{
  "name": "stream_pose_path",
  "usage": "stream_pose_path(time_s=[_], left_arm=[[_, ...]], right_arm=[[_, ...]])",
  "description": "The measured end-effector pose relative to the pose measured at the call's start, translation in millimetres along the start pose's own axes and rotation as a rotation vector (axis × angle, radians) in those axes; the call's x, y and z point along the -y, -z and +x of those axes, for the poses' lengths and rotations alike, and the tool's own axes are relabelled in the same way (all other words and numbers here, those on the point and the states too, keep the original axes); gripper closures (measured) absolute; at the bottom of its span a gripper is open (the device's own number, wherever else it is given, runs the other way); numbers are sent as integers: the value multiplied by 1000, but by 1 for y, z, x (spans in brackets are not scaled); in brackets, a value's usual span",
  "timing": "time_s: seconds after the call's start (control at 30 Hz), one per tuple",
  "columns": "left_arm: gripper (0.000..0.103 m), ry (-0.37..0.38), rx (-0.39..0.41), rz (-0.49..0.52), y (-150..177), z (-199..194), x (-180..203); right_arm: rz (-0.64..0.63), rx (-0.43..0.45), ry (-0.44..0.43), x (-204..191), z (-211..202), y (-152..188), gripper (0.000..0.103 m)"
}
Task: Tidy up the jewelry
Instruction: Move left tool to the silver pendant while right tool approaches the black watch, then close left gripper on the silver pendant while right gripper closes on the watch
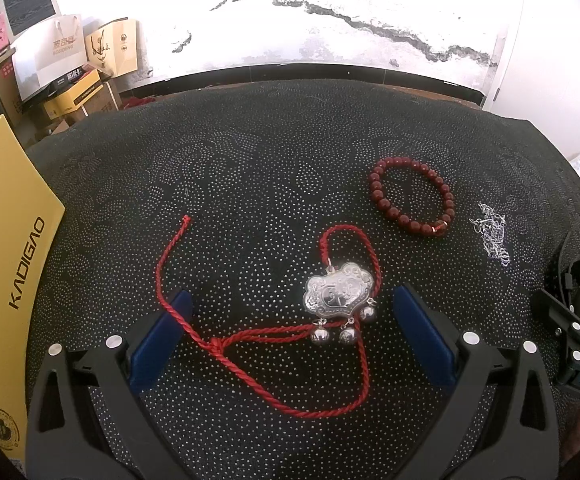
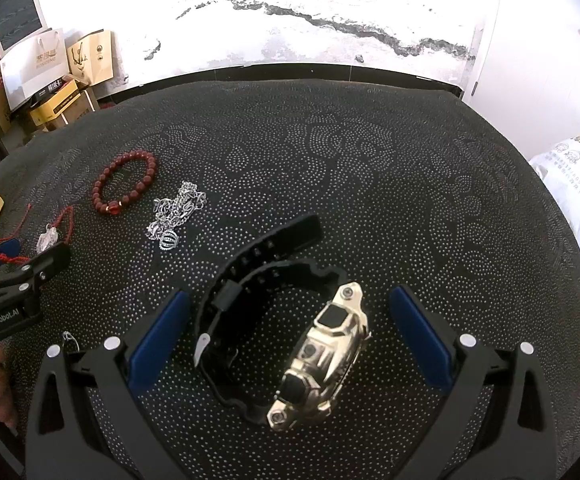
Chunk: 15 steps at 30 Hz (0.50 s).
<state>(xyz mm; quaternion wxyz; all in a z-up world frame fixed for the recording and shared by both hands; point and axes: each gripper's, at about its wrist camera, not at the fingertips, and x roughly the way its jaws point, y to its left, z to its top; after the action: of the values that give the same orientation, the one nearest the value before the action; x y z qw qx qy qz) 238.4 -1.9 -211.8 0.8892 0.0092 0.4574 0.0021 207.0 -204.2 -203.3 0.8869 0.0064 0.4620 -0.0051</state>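
A silver lock pendant (image 1: 337,293) with three small bells on a red cord (image 1: 250,336) lies on the black dotted cloth (image 1: 250,168), between the wide-open fingers of my left gripper (image 1: 291,312). A red bead bracelet (image 1: 411,197) and a tangled silver chain (image 1: 491,234) lie beyond to the right; both also show in the right wrist view, the bracelet (image 2: 124,187) and the chain (image 2: 176,216). A gold-cased watch (image 2: 321,356) with a black strap (image 2: 250,280) lies between the open fingers of my right gripper (image 2: 288,312). Neither gripper holds anything.
A yellow KADIGAO box (image 1: 6,264) stands at the cloth's left edge. Cardboard boxes and paper bags (image 1: 70,60) are stacked behind at far left. A white printed sack (image 2: 573,184) lies off the right edge. A white wall is behind.
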Motion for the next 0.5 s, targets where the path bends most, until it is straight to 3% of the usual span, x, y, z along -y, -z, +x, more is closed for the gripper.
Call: stream_pose_path(time_s=[0.17,0.5], left_arm=[[6,0,0,0,1,0,0],[10,-4,4,-3,0,-2,-2]], right_arm=[[0,0,0,0,0,-1,6],[-22,11,-12,-5,-7,4,17]])
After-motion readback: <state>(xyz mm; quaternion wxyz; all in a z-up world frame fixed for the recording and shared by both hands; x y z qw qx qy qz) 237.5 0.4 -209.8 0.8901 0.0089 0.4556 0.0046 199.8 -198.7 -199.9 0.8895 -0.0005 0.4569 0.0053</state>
